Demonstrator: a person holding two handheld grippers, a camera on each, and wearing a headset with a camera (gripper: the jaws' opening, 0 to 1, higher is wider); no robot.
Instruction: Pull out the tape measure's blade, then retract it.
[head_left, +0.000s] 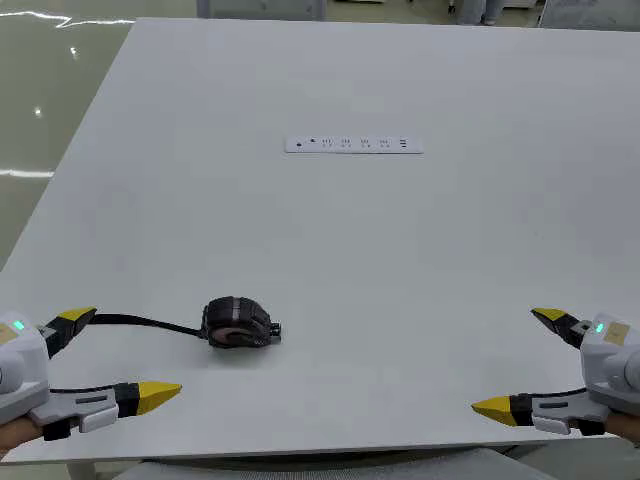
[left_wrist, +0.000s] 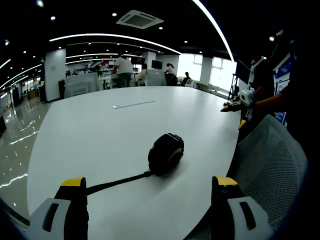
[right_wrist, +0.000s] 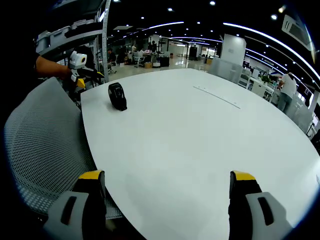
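A black tape measure (head_left: 238, 323) lies on the white table (head_left: 330, 240) near its front left, with a black wrist strap (head_left: 140, 322) trailing left toward my left gripper (head_left: 130, 352). That gripper is open, its yellow-tipped jaws wide apart, just left of the tape measure (left_wrist: 166, 153), with the strap (left_wrist: 117, 182) running between the jaws. My right gripper (head_left: 518, 362) is open at the table's front right edge, far from the tape measure (right_wrist: 117, 95). No blade is drawn out.
A white power strip (head_left: 353, 145) lies flat on the far middle of the table. A grey mesh chair back (right_wrist: 45, 145) sits at the table's near edge. People stand by desks (left_wrist: 125, 70) far behind.
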